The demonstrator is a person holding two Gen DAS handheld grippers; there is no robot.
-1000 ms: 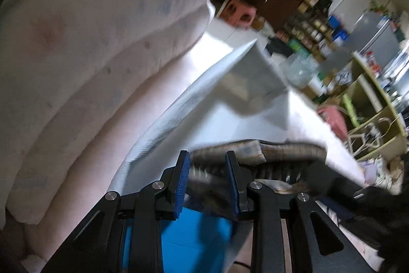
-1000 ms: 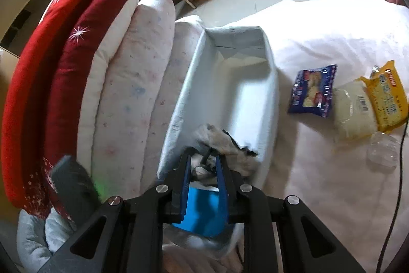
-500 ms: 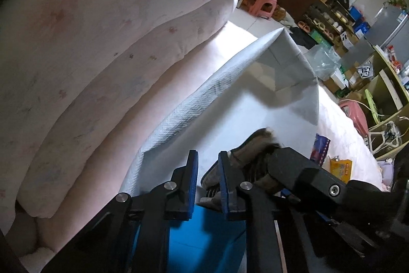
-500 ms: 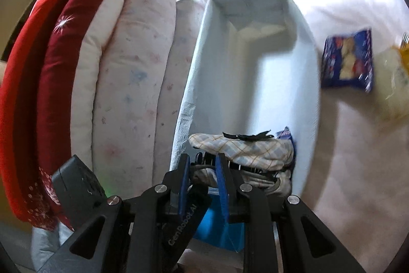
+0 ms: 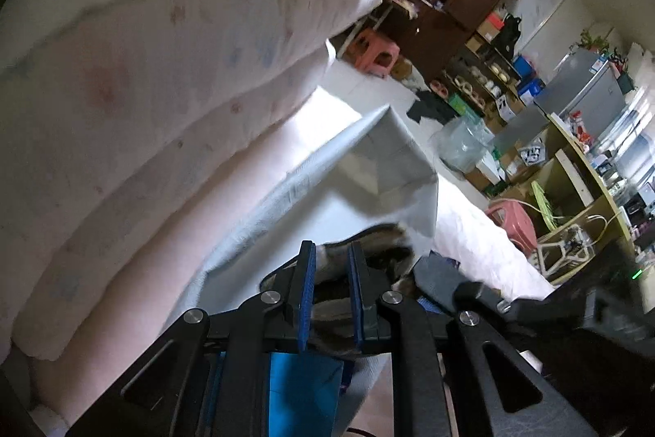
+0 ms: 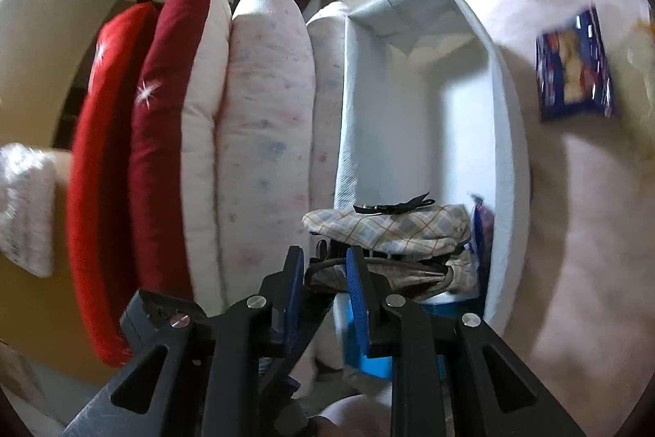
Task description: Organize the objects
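A plaid cap (image 6: 393, 228) with a black bow sits at the near end of a long white fabric box (image 6: 507, 134), on top of other folded fabric. My right gripper (image 6: 325, 273) is shut on the cap's dark lower edge. In the left wrist view, my left gripper (image 5: 331, 273) is shut on the same cap (image 5: 368, 244), its blue pads pinching the fabric. One of the right gripper's fingers (image 5: 438, 273) lies just to the right of it. The box (image 5: 393, 150) stretches away ahead, its far part holding nothing that I can see.
Stacked pillows, white (image 6: 262, 134) and red (image 6: 163, 134), press against the box's left wall. A blue snack packet (image 6: 573, 72) lies on the pale bedding to the right of the box. Beyond the bed are a pink stool (image 5: 376, 52) and cluttered shelves (image 5: 573, 166).
The left jaws have closed on the cap. The right gripper has sunk and rolled, so the cap has gone from a bunched lump to lying flat in the box's near end.
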